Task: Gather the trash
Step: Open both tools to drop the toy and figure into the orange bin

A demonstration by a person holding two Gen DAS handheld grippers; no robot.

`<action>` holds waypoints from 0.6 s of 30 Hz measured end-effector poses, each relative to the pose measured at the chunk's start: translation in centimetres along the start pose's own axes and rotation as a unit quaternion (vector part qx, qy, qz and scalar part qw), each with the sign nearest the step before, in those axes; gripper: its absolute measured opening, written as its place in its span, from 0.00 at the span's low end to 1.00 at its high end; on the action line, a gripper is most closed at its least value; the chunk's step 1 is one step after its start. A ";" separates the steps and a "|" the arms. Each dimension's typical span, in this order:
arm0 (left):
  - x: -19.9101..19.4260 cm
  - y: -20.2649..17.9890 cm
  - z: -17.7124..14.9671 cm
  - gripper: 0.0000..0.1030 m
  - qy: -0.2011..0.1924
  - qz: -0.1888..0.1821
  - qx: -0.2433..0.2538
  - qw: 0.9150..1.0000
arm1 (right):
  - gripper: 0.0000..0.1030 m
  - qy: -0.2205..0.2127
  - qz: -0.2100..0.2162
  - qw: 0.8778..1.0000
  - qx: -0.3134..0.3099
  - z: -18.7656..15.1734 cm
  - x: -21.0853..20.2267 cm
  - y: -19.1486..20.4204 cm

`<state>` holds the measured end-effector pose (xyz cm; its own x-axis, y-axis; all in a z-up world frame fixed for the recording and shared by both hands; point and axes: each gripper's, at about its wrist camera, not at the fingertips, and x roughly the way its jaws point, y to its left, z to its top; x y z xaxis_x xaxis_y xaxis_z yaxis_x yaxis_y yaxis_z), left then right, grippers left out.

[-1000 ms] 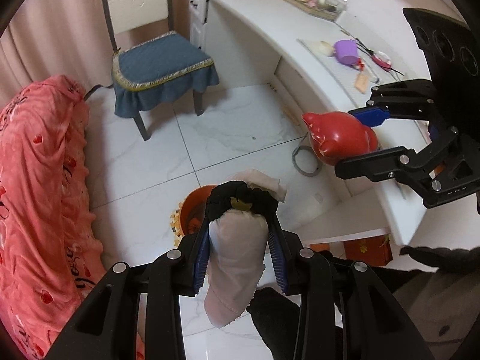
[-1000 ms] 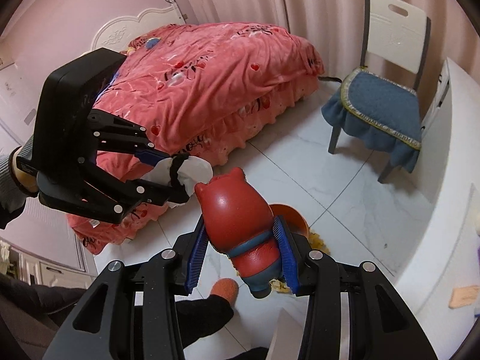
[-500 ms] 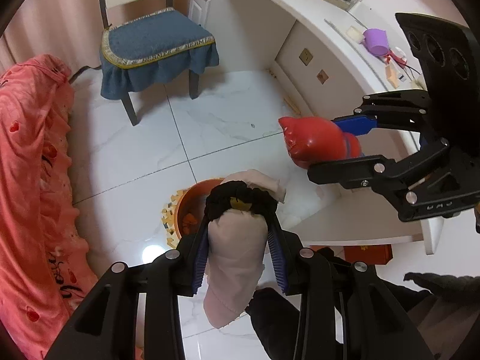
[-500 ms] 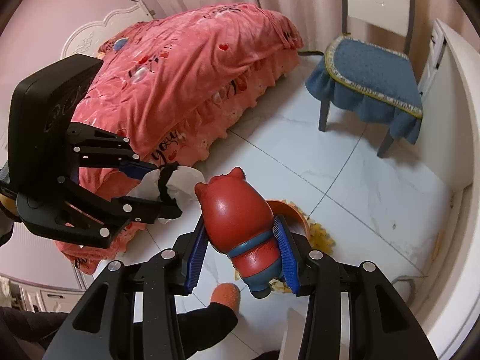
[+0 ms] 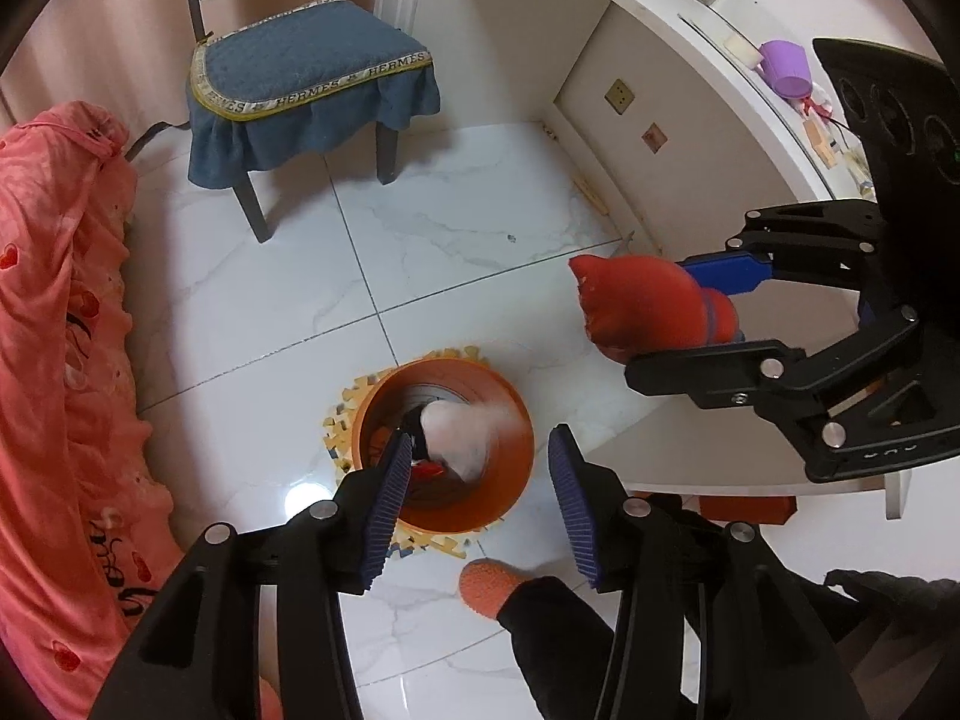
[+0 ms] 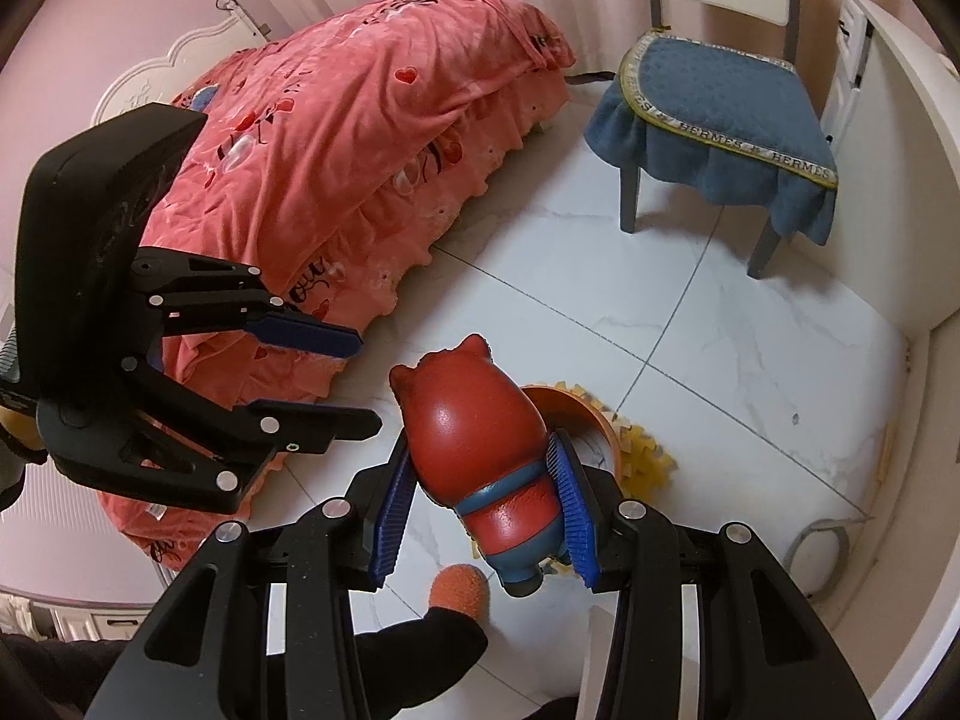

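The left gripper (image 5: 480, 480) points steeply down over the floor with its jaws opening and nothing between the blue pads. To its left, the pink bedspread (image 5: 54, 360) hangs down the side of the bed. Straight ahead of its fingertips and below them stands the orange bin (image 5: 516, 414), on a yellow mat (image 5: 339, 414) with jagged edges. A pale cloth bundle (image 5: 462, 432) with a black band sits blurred inside the bin's mouth, clear of both pads and just off the left pad's tip. Farther ahead of the gripper, a chair with a blue cushion (image 5: 306, 84) stands on the white tiles. Near the base of the gripper, an orange-socked foot (image 5: 489, 585) rests on the floor.

To the right of the left gripper, the right gripper (image 6: 483, 498) is clamped narrowly on a red pig-shaped figure (image 6: 474, 438), its pads pressing on the figure's sides around the blue band, with the figure's ears pointing away from the tool. In the right wrist view the bin's rim (image 6: 576, 408) shows just beyond and to the right of the figure, partly hidden by it. A white desk (image 5: 690, 60) curves along the right side, well beyond this gripper, with a purple cup (image 5: 786, 69) on its top.
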<state>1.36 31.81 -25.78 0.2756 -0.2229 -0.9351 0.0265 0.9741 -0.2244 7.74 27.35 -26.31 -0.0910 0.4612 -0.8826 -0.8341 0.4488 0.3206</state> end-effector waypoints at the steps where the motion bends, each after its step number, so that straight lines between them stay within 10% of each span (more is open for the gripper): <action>1: -0.1 0.0 -0.1 0.48 0.001 0.001 0.000 1.000 | 0.44 0.001 0.000 1.000 0.001 0.1 0.1 0.0; 18: -0.1 1.0 -1.5 0.48 0.019 0.001 -0.013 1.000 | 0.65 0.014 -0.012 1.000 0.002 1.0 2.1 1.0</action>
<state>-0.07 32.71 -26.36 0.2382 -0.2230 -0.9453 0.0001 0.9733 -0.2296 7.24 29.52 -27.46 -0.0863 0.4288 -0.8993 -0.8344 0.4622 0.3004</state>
